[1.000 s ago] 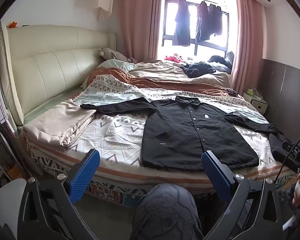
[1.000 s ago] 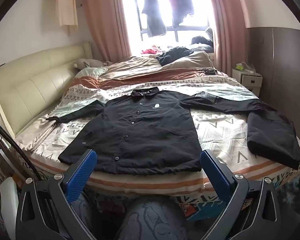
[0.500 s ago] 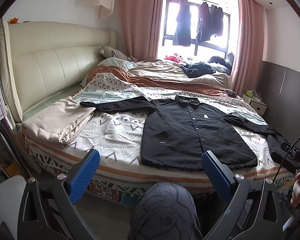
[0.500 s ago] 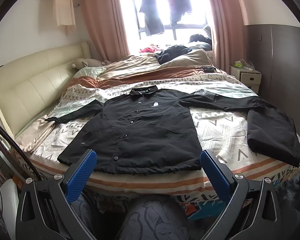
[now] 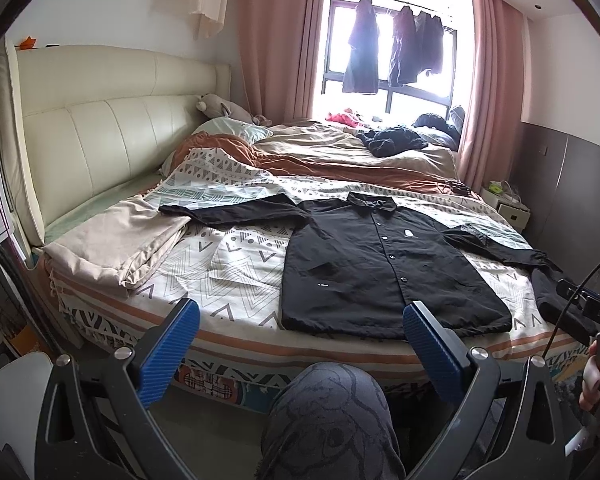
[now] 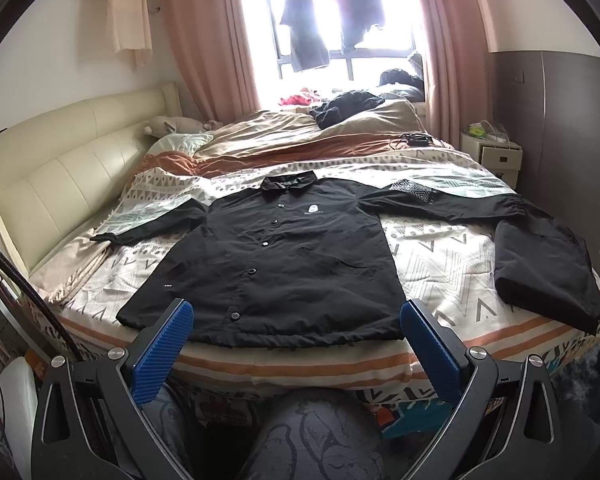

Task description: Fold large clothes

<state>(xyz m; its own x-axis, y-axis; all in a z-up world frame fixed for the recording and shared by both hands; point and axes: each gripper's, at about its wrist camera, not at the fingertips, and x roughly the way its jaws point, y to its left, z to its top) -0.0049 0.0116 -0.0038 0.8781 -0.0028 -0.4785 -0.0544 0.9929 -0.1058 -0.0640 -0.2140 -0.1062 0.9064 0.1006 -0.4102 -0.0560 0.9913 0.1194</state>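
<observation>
Right now a black jacket [image 6: 276,264] lies flat and face up on the bed [image 6: 300,364], spread over a patterned blanket [image 6: 428,256] near the bed's near edge. Its collar points to the far side, its hem runs along the near edge, and the front is buttoned. Both sleeves stretch out sideways. The left sleeve reaches toward a folded beige sheet [image 5: 116,244] near the cream headboard [image 5: 100,140], and its cuff just touches that sheet. The right sleeve runs to the right, bends, and comes back toward the near edge.

Both grippers hang in front of the bed, short of the jacket, touching nothing. The left gripper [image 5: 300,340] has its blue fingers [image 5: 170,350] spread wide and holds nothing. The right gripper [image 6: 296,340] also has its blue fingers [image 6: 162,350] wide apart and empty. In the left wrist view it points at the jacket's left half and the bare blanket beside it; in the right wrist view the jacket's hem sits between the fingers. A knee [image 5: 328,416] in dark patterned cloth shows low between them.

Farther off, a rumpled brown duvet [image 6: 300,140] covers the far half of the bed, with a dark garment [image 6: 348,106] on it. Clothes [image 6: 304,36] hang in the bright window between pink curtains [image 6: 208,40].
</observation>
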